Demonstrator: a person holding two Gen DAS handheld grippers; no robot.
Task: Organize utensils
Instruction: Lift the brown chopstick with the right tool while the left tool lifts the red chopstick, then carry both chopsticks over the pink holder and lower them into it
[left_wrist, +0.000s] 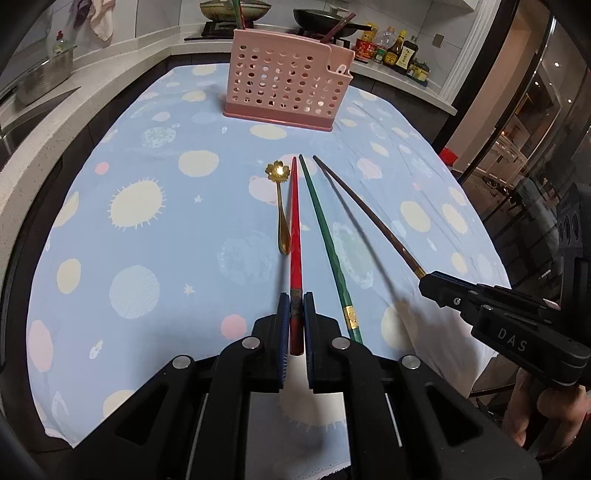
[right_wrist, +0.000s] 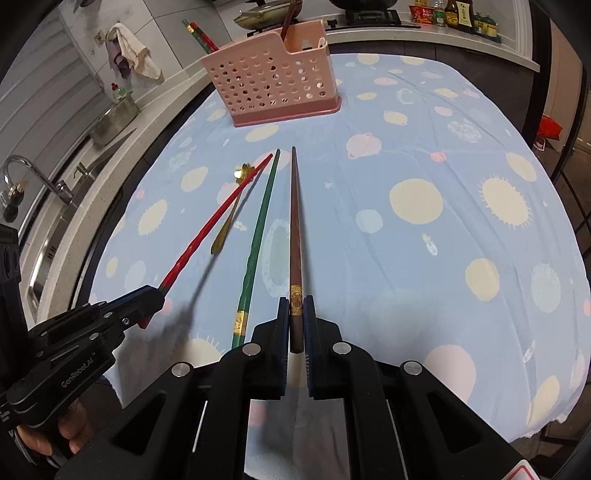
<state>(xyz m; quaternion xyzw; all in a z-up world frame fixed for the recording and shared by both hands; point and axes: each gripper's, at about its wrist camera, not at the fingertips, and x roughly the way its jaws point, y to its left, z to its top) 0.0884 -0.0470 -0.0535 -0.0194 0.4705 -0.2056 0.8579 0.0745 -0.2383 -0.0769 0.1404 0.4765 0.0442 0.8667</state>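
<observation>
My left gripper (left_wrist: 295, 306) is shut on the thick end of a red chopstick (left_wrist: 294, 221), held above the cloth; it also shows in the right wrist view (right_wrist: 207, 232). My right gripper (right_wrist: 296, 310) is shut on a brown chopstick (right_wrist: 294, 221), seen from the left wrist view (left_wrist: 369, 214) too. A green chopstick (left_wrist: 325, 236) (right_wrist: 258, 229) lies on the cloth between them. A gold flower-headed spoon (left_wrist: 281, 199) (right_wrist: 231, 210) lies just left of the red chopstick. A pink perforated utensil holder (left_wrist: 284, 81) (right_wrist: 273, 77) stands at the far end with chopsticks in it.
The table carries a blue cloth (left_wrist: 166, 229) (right_wrist: 424, 229) with pale dots. A counter with a sink and faucet (right_wrist: 33, 173) runs along the left. Pans and sauce bottles (left_wrist: 399, 51) stand on the back counter.
</observation>
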